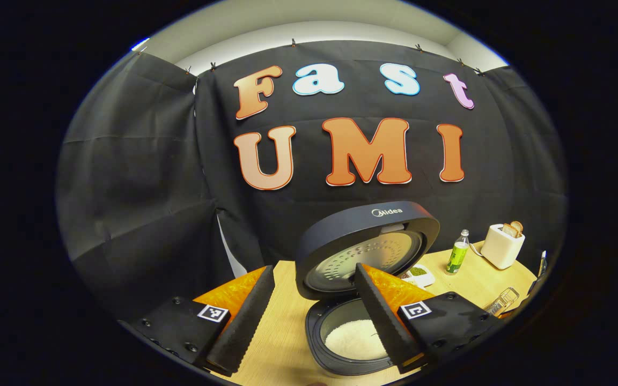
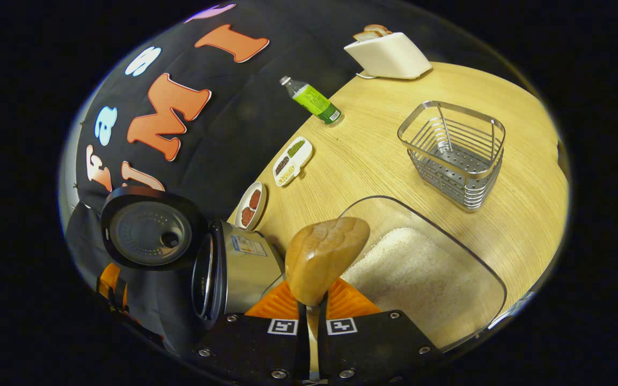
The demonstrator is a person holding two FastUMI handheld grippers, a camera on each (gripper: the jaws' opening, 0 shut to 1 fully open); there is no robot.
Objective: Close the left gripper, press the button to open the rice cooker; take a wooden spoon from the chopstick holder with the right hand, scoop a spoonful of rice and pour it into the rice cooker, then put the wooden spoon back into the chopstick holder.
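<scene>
The rice cooker (image 1: 341,343) stands open on the wooden table, its lid (image 1: 368,246) tilted up and white rice in its pot (image 1: 354,338). My left gripper (image 1: 313,273) hovers open just in front of it, holding nothing. In the right gripper view, my right gripper (image 2: 313,300) is shut on the handle of the wooden spoon (image 2: 325,257). The spoon's bowl hangs over the near left edge of a clear container of rice (image 2: 421,273), with bare wood facing the camera. The wire chopstick holder (image 2: 454,155) stands beyond the container. The cooker (image 2: 234,268) lies to the spoon's left.
A green-labelled bottle (image 2: 314,102), a white toaster (image 2: 389,53) with bread, and two small dishes of beans (image 2: 292,161) (image 2: 250,206) stand along the table's back. The left gripper (image 2: 110,284) shows beside the cooker lid (image 2: 148,228). The black cloth wall is behind.
</scene>
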